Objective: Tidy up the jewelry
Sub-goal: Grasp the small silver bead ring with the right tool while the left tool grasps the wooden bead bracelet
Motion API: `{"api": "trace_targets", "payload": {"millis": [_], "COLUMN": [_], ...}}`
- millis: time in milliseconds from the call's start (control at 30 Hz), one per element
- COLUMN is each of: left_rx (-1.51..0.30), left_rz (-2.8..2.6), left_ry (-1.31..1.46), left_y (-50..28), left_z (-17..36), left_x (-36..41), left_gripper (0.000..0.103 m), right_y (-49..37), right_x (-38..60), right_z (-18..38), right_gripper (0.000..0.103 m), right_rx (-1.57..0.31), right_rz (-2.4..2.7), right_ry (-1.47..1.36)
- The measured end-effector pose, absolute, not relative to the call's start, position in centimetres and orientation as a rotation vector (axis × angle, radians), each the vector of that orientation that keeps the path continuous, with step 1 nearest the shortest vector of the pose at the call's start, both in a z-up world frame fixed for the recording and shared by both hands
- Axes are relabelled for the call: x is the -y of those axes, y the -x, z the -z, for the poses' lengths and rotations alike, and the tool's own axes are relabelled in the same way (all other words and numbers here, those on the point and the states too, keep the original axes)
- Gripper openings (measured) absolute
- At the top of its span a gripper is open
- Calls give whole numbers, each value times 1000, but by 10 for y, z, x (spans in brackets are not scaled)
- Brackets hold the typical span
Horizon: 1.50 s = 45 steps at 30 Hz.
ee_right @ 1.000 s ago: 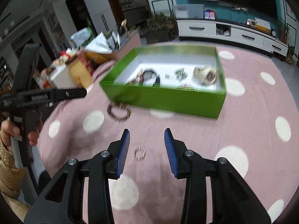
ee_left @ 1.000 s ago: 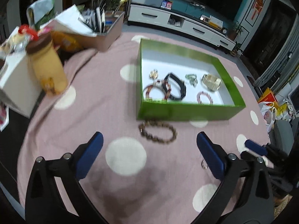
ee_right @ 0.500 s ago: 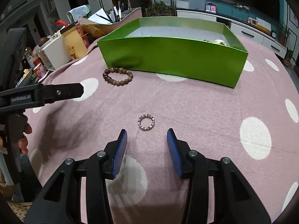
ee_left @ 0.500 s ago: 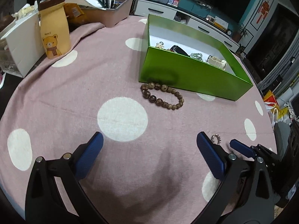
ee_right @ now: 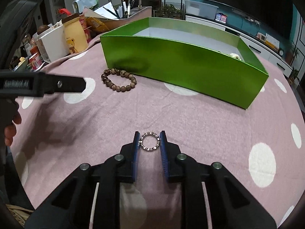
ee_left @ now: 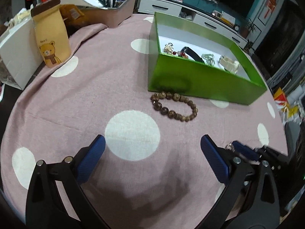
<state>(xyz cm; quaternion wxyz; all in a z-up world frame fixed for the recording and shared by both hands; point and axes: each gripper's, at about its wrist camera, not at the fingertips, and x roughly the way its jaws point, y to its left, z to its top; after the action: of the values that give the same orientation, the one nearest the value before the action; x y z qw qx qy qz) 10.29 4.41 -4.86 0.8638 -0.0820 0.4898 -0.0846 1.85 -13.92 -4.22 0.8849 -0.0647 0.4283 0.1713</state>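
A small silver beaded ring (ee_right: pixel 149 141) lies on the pink dotted tablecloth (ee_right: pixel 190 118). My right gripper (ee_right: pixel 149 140) is low over the cloth, its jaws closing on the ring, and both blue pads touch its sides. That ring (ee_left: pixel 229 146) also shows at the right gripper's tips in the left wrist view. A brown bead bracelet (ee_left: pixel 172 113) rests on the cloth just in front of the green box (ee_left: pixel 200 80), which holds several jewelry pieces. My left gripper (ee_left: pixel 152 143) hovers open and wide a little short of the bracelet (ee_right: pixel 131 85), with nothing between its fingers.
A tan bear-print bag (ee_left: pixel 51 43), a white box (ee_left: pixel 17 53) and a pen-filled tray (ee_left: pixel 116 15) crowd the far left. The green box (ee_right: pixel 181 63) stands close behind the ring. A person's hand (ee_right: pixel 9 129) holds the left gripper's handle.
Both grippers sank toward the cloth. The right gripper moved forward over the ring and its jaws narrowed from well apart to touching the ring's sides.
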Motion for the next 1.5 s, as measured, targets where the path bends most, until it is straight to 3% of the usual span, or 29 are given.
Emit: {"api": "trace_targets", "payload": {"millis": [200, 367, 567, 700, 967, 1233, 1500], "left_rx": [-1043, -1048, -1065, -1046, -1007, -1008, -912], "left_rz": [137, 105, 76, 73, 100, 145, 204], "left_ry": [199, 177, 168, 145, 33, 62, 79], "left_y": [-120, -138, -150, -151, -144, -132, -113], "left_z": [52, 54, 65, 67, 69, 63, 20], "left_x": [-40, -30, -24, -20, -10, -18, -22], "left_gripper": [100, 80, 64, 59, 15, 10, 10], "right_y": [-27, -28, -27, -28, -29, -27, -21], "right_x": [161, 185, 199, 201, 201, 203, 209], "right_z": [33, 20, 20, 23, 26, 22, 12], "right_gripper": [21, 21, 21, 21, 21, 21, 21], "right_rx": [-858, -817, -813, -816, -819, -814, -795], "right_rz": [-322, -307, -305, -307, -302, -297, -292], "right_ry": [23, -47, -91, -103, -113, -115, -132]}}
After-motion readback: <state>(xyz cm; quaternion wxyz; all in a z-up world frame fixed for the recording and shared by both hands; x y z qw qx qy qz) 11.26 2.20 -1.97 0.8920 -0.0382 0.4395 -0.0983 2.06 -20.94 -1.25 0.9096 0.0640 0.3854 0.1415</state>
